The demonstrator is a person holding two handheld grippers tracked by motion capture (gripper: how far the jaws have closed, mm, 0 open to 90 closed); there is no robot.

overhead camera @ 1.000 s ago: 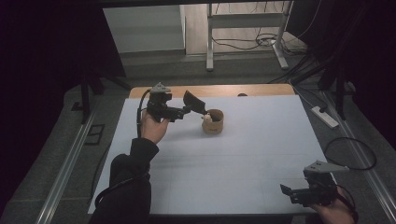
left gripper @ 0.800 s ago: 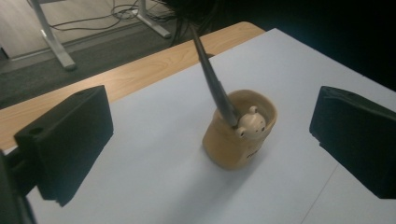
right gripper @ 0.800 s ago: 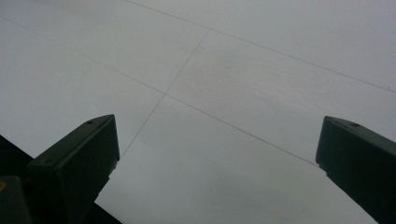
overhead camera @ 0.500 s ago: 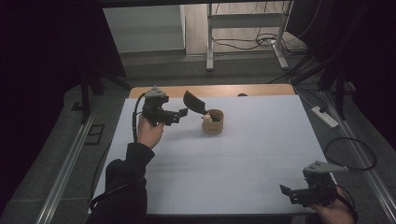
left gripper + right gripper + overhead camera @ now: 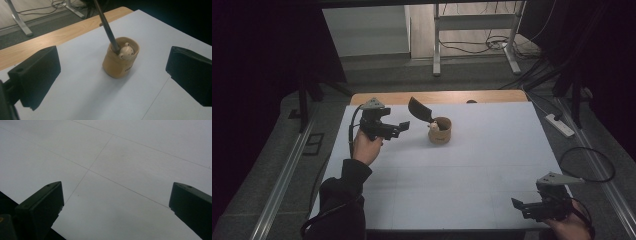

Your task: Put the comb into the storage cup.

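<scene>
**Left gripper drawn back from the cup, jaws wide and empty**

A tan cup (image 5: 440, 131) stands on the white table (image 5: 462, 170), toward its far edge and left of centre. A dark spatula (image 5: 420, 110) rests in it, blade up and leaning left. Over the past second the left gripper (image 5: 394, 129) has moved left, away from the cup, toward the table's left edge; the cup and spatula have kept their place. It is released and carries nothing, and the spatula appears to have been left in the cup. The right gripper (image 5: 524, 207) has stayed at the near right corner, likewise spread open and empty.

The left gripper view adds a small bear figure (image 5: 125, 52) at the cup's rim beside the spatula's handle, and lettering on the cup's wall, too small to read. The right gripper view shows bare table with faint seam lines between its jaws.
</scene>
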